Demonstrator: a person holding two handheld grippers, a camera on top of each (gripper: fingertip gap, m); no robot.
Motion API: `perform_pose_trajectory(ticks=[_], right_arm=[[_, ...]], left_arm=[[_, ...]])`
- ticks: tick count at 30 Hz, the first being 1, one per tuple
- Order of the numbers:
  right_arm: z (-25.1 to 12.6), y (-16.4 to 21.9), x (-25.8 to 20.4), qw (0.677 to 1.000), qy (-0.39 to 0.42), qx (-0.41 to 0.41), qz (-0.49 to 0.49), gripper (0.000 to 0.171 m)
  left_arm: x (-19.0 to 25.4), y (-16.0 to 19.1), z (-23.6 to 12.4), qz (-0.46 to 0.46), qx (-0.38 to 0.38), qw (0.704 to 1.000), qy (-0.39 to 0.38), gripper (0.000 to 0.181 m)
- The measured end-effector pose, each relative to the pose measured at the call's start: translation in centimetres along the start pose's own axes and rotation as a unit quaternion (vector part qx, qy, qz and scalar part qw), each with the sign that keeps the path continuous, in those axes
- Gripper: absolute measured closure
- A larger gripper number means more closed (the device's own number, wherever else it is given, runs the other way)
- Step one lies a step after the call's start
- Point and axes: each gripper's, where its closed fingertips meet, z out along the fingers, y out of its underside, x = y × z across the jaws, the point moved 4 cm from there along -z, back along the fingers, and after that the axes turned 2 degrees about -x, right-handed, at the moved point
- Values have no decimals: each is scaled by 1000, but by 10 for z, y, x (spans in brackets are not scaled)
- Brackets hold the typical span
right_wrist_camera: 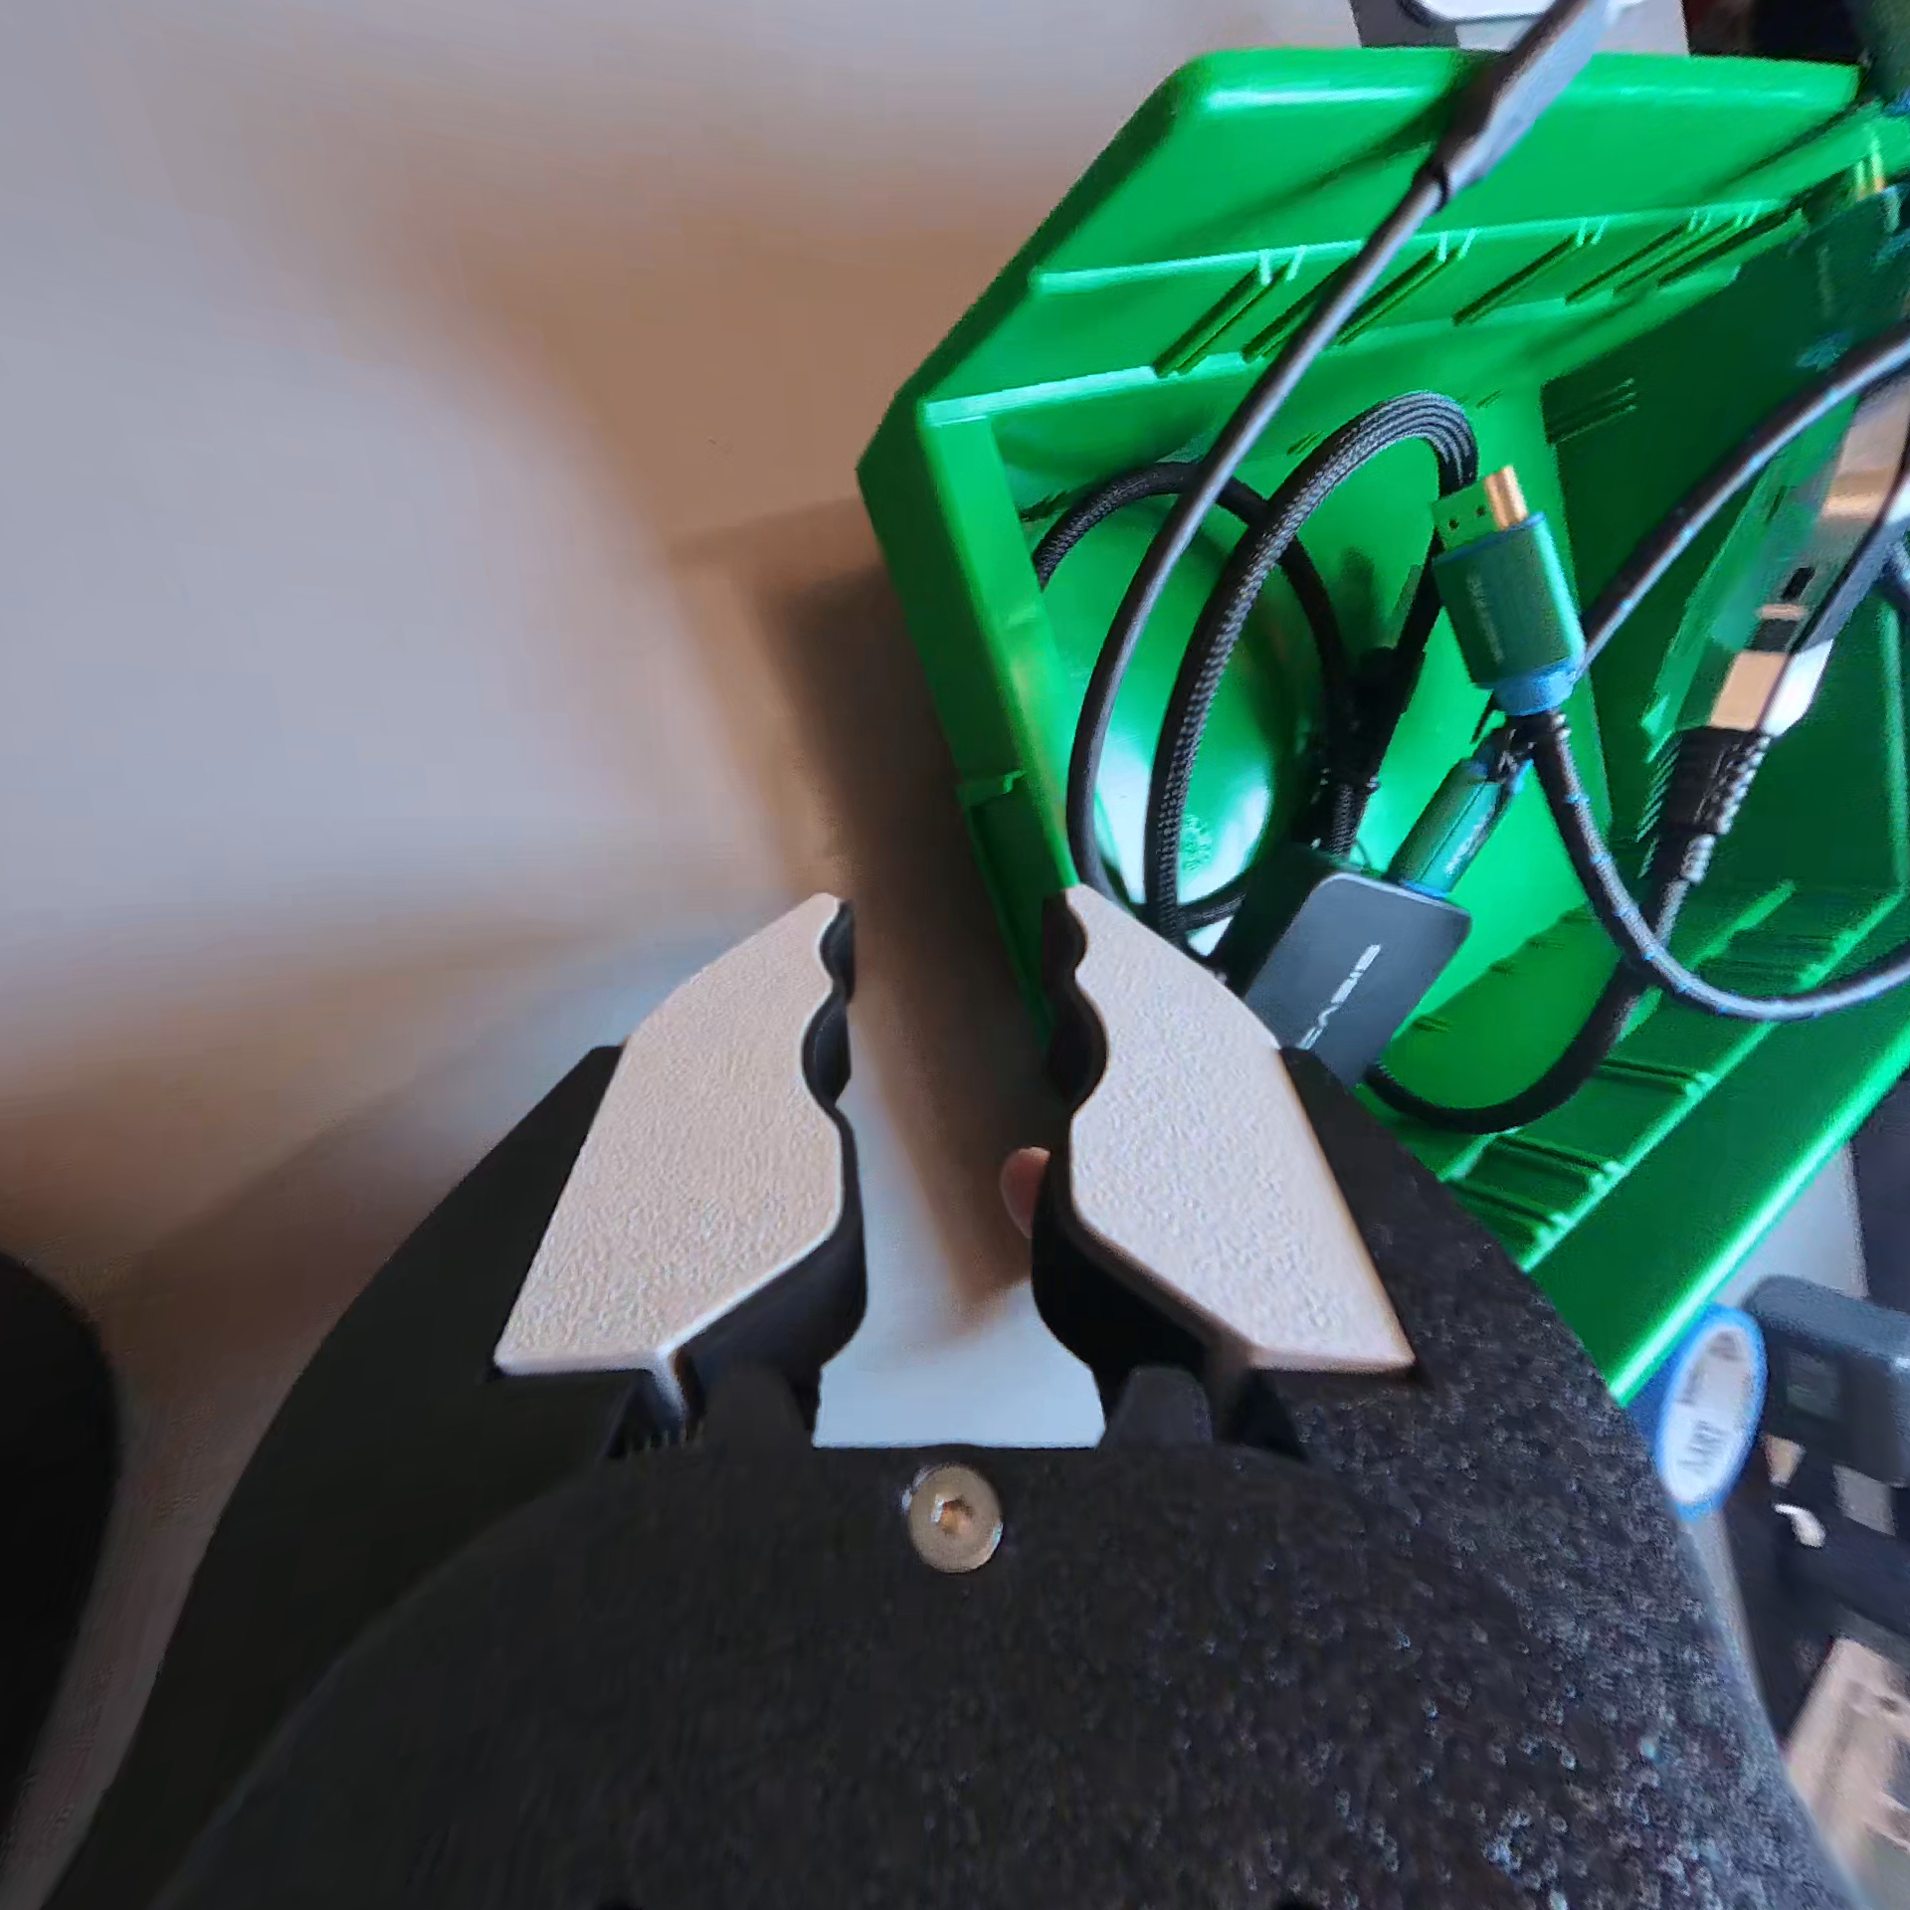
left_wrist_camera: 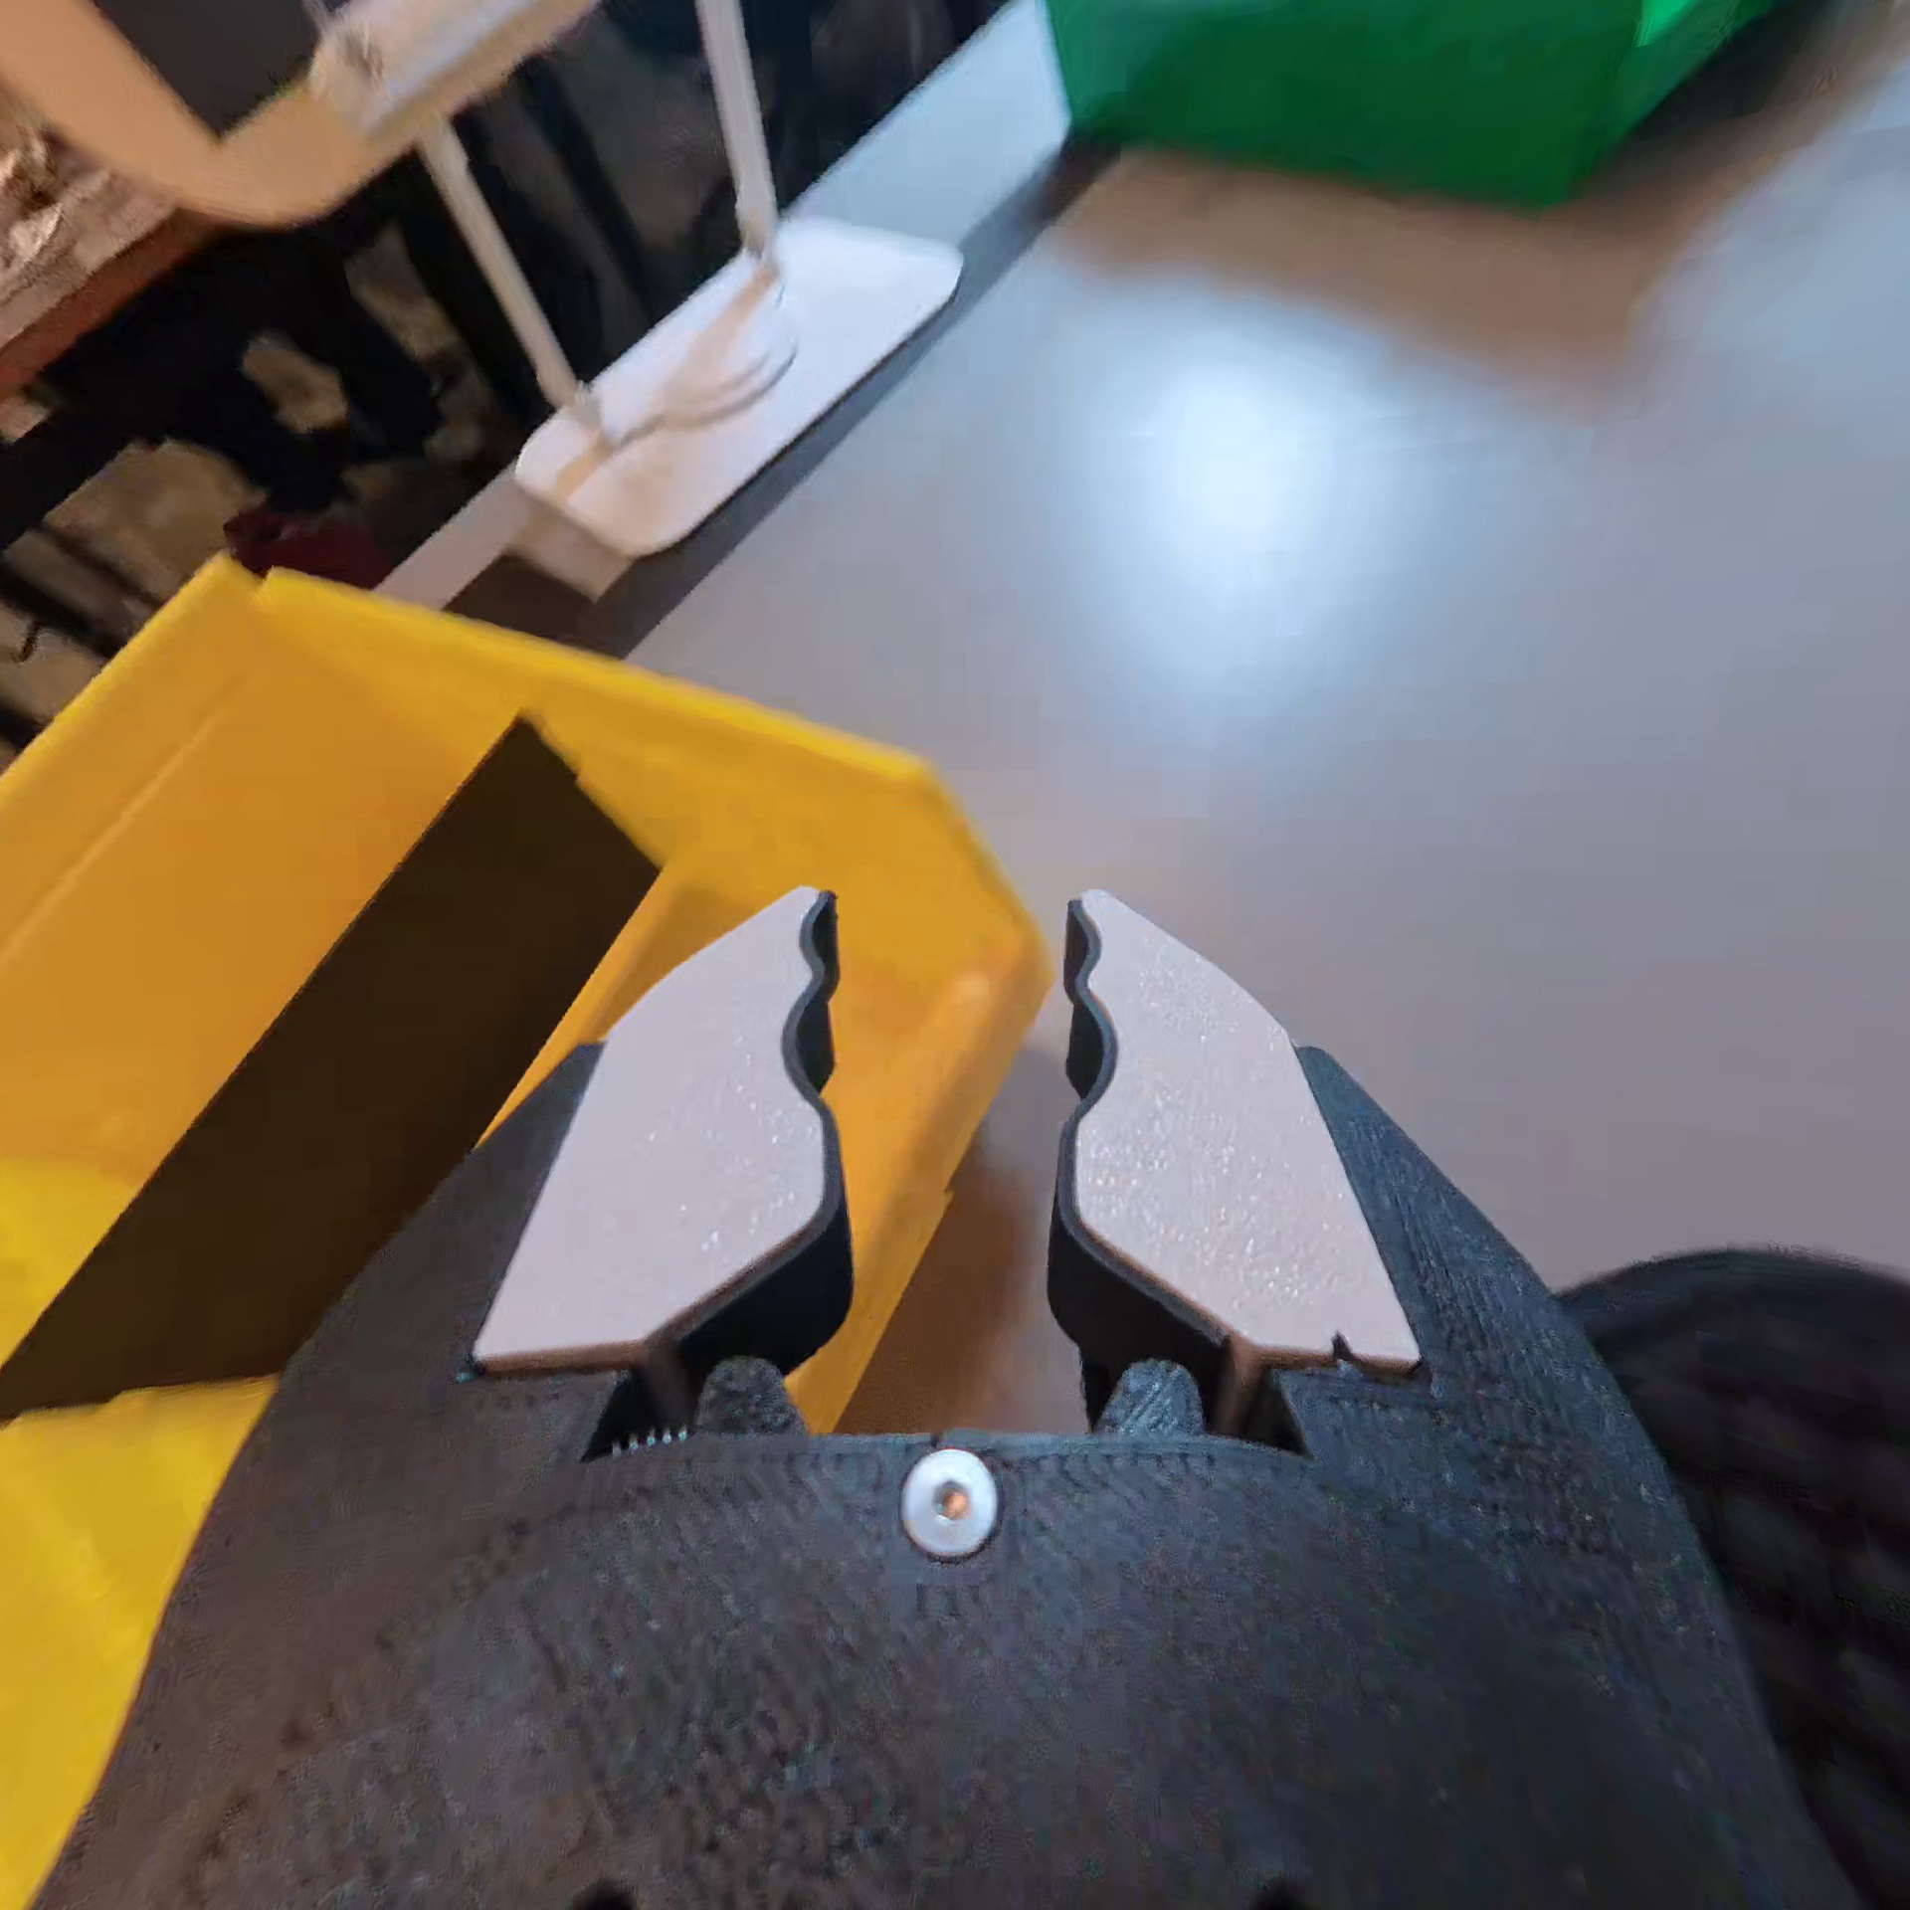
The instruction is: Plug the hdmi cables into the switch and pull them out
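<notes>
Grey-padded left hand-held gripper (left_wrist_camera: 949, 910) part-open, empty, right hand-held gripper (right_wrist_camera: 949, 920) same

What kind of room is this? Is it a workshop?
Probably a workshop or lab bench: a grey table holds a yellow bin, a green bin full of cables, and a white stand.

Glossy grey tabletop (left_wrist_camera: 1344, 724) with light glare, white lamp base (left_wrist_camera: 744, 393) at its edge, dim clutter beyond
</notes>
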Motion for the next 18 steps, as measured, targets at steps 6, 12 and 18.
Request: perform_pose_trajectory(ticks=[6, 12, 18], right_arm=[[11, -10, 22, 997, 21, -53, -60, 144], [24, -6, 29, 992, -19, -99, -75, 133], [30, 3, 22, 982, -72, -147, -91, 125]], left_arm=[[-28, 50, 2, 84, -160, 982, -50, 120], [-25, 69, 17, 157, -283, 946, -19, 109], [-21, 79, 23, 230, -327, 916, 32, 151]])
